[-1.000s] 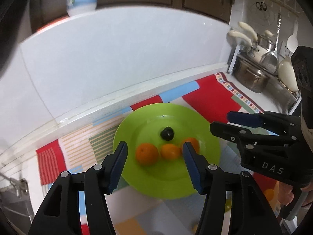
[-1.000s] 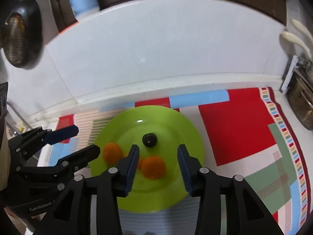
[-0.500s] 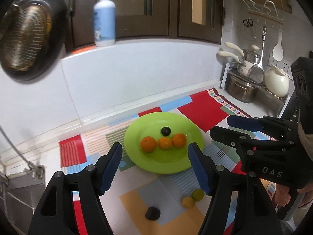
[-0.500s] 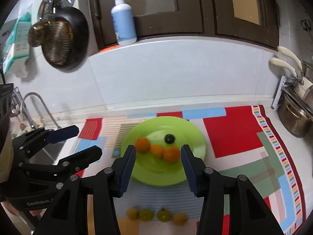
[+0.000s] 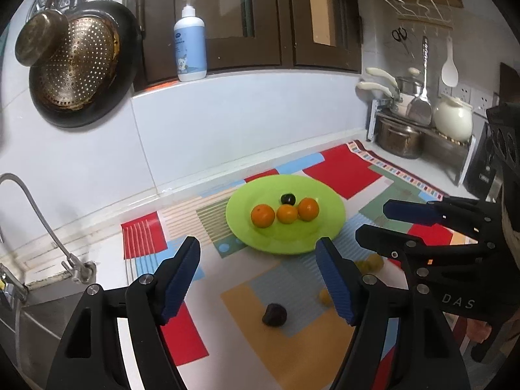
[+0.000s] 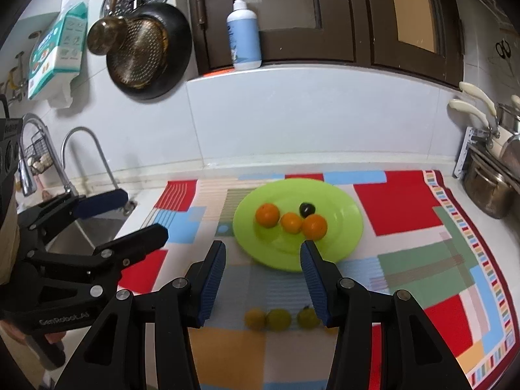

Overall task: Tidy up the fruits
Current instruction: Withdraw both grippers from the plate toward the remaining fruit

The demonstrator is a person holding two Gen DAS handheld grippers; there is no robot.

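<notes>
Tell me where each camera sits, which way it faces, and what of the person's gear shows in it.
Left wrist: rides the left gripper, looking forward and down over the patterned mat at the green plate; its own open fingers frame the view, the right gripper enters from the right.
Right wrist: rides the right gripper, facing the same plate; the left gripper shows at left.
Shared: plate, three oranges, pump bottle.

Yellow-green fruits [image 6: 276,319] blurred, rightmost part-hidden behind right gripper's [image 6: 262,281] finger; in left view, small yellow fruit [image 5: 324,297] half-covered by left gripper's [image 5: 258,274] finger
</notes>
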